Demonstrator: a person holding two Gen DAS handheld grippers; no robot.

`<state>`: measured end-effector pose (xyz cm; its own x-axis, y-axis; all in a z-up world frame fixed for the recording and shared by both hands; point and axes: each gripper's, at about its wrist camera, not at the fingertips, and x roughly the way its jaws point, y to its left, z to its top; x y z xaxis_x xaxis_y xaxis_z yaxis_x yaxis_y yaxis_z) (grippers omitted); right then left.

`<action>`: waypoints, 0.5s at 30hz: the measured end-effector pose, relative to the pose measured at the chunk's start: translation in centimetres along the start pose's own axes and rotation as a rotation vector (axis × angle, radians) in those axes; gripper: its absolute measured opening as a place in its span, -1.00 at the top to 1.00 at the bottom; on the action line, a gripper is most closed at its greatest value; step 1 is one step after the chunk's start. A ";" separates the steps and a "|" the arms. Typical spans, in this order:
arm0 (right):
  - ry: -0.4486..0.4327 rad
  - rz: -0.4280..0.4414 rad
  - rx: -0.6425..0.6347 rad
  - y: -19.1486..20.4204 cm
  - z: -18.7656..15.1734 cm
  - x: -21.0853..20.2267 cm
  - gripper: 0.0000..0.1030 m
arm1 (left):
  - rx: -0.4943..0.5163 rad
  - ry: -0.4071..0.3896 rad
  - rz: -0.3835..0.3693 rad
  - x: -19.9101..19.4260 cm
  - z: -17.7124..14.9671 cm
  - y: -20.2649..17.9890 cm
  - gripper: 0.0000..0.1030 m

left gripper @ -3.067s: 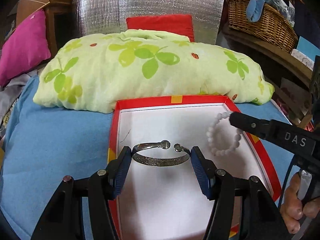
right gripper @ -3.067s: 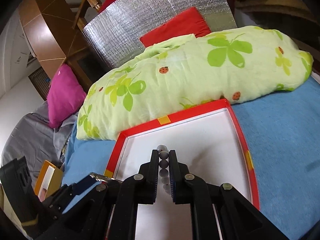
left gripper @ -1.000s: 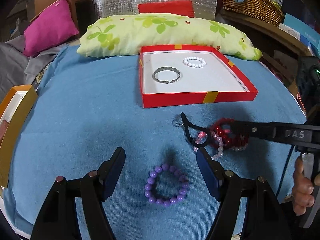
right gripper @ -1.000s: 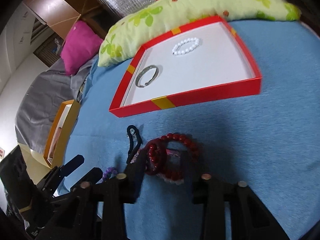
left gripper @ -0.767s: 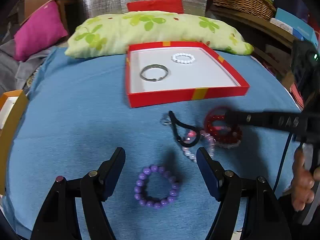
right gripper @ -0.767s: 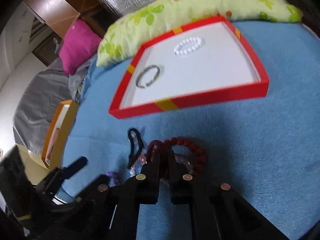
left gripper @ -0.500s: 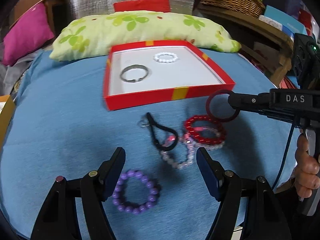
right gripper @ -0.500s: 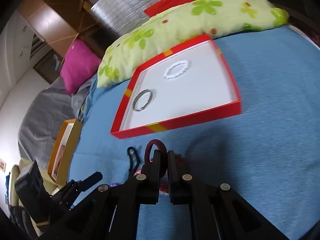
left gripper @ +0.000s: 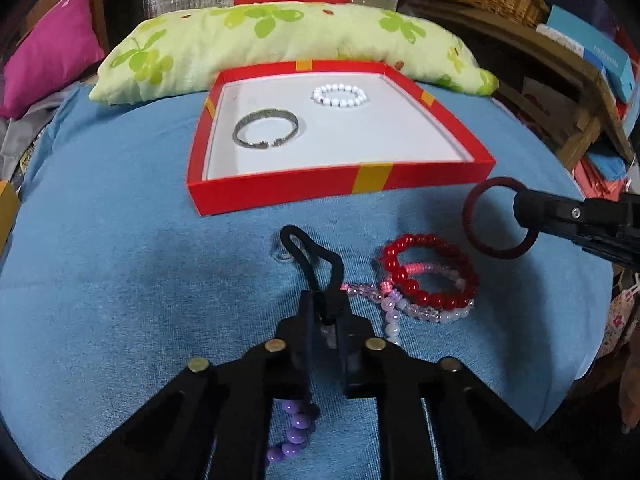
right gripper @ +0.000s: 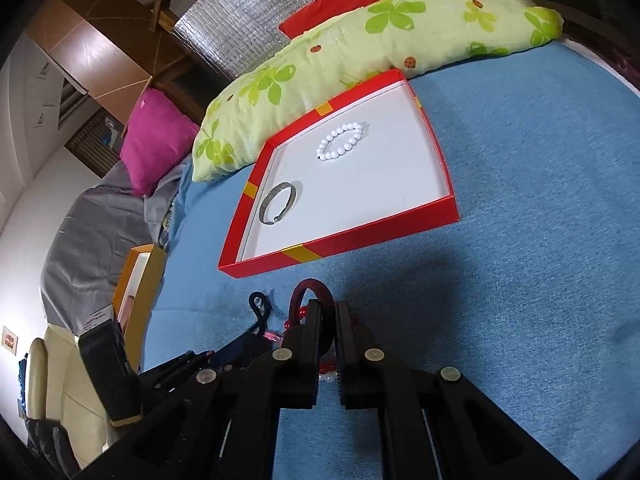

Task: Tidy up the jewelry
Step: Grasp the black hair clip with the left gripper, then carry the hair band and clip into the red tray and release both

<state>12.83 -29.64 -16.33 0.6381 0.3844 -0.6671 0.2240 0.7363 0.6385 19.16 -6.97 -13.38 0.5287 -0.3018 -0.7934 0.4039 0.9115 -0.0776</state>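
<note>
1. The left gripper (left gripper: 325, 304) has its jaws pressed together on the near end of a black hair tie (left gripper: 310, 258), whose loop lies on the blue cloth ahead of the fingertips. The right gripper (right gripper: 329, 312) has its jaws clamped on a dark red hair band (left gripper: 496, 218), held clear of the cloth to the right of the box's front corner.
2. The blue cloth (left gripper: 120, 280) covers the whole work surface, with a green leaf-print pillow (left gripper: 280, 36) along its far edge.
3. A red box (left gripper: 340, 190) with a white floor sits just in front of the pillow, touching it at the far rim.
4. Inside the box, a silver bangle (left gripper: 266, 128) lies at the left and a white bead bracelet (left gripper: 340, 95) lies toward the far side, apart from each other.
5. On the cloth in front of the box, a red bead bracelet (left gripper: 430, 268) rests on top of a pale pink and clear bead strand (left gripper: 394, 308), just right of the black hair tie.
6. A purple bead bracelet (left gripper: 294, 432) lies nearest the left wrist camera, partly hidden under the left gripper's fingers.
7. A small clear ring (left gripper: 282, 255) lies on the cloth, touching the left side of the black hair tie's loop.
</note>
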 end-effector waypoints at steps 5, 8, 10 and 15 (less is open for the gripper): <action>-0.024 -0.003 -0.015 0.0 0.3 -0.5 0.86 | 0.011 -0.072 -0.044 -2.2 0.4 0.2 0.90; -0.042 0.001 -0.018 0.0 0.5 -0.7 0.86 | 0.020 -0.110 -0.056 -3.4 0.6 0.2 0.90; -0.051 0.003 -0.020 0.0 0.6 -0.8 0.86 | 0.007 -0.128 -0.070 -3.9 0.9 0.6 0.90; -0.094 0.008 -0.036 0.5 0.8 -1.2 0.86 | -0.002 -0.197 -0.087 -6.0 2.2 0.8 0.90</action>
<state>12.81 -30.18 -14.86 0.7068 0.3378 -0.6215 0.1928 0.7534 0.6287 17.95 -5.05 -7.35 0.6277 -0.4279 -0.6503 0.4527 0.8802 -0.1423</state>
